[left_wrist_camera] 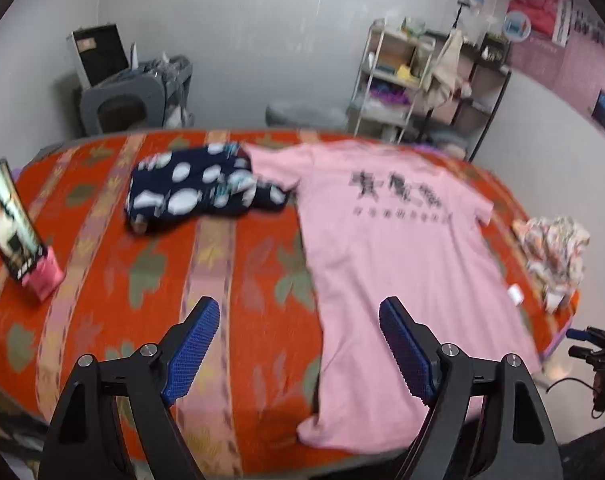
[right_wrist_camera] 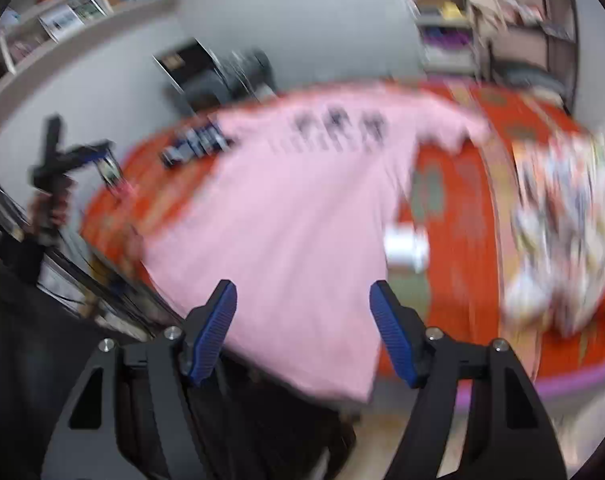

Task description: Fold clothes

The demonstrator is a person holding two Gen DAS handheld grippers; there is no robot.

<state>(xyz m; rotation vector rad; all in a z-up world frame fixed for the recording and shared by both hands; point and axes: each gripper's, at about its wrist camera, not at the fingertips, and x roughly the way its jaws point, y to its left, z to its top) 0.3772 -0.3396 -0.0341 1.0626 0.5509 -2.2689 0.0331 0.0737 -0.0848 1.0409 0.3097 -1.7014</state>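
Observation:
A pink T-shirt [left_wrist_camera: 402, 248] with dark print lies spread flat on the orange-red patterned bed cover [left_wrist_camera: 150, 280], its hem toward me. My left gripper [left_wrist_camera: 298, 304] hovers open above the shirt's lower left edge with nothing between its blue pads. The right wrist view is blurred. It shows the same pink T-shirt [right_wrist_camera: 282, 208], with my right gripper [right_wrist_camera: 302, 285] open over its hem at the bed's near edge and holding nothing.
A crumpled navy garment with white spots [left_wrist_camera: 198, 192] lies at the shirt's left sleeve. A floral garment [left_wrist_camera: 554, 252] is bunched at the right bed edge, with a small white tag [left_wrist_camera: 516, 294] beside it. A phone on a pink stand [left_wrist_camera: 14, 224] stands at left. Shelves [left_wrist_camera: 406, 76] line the wall.

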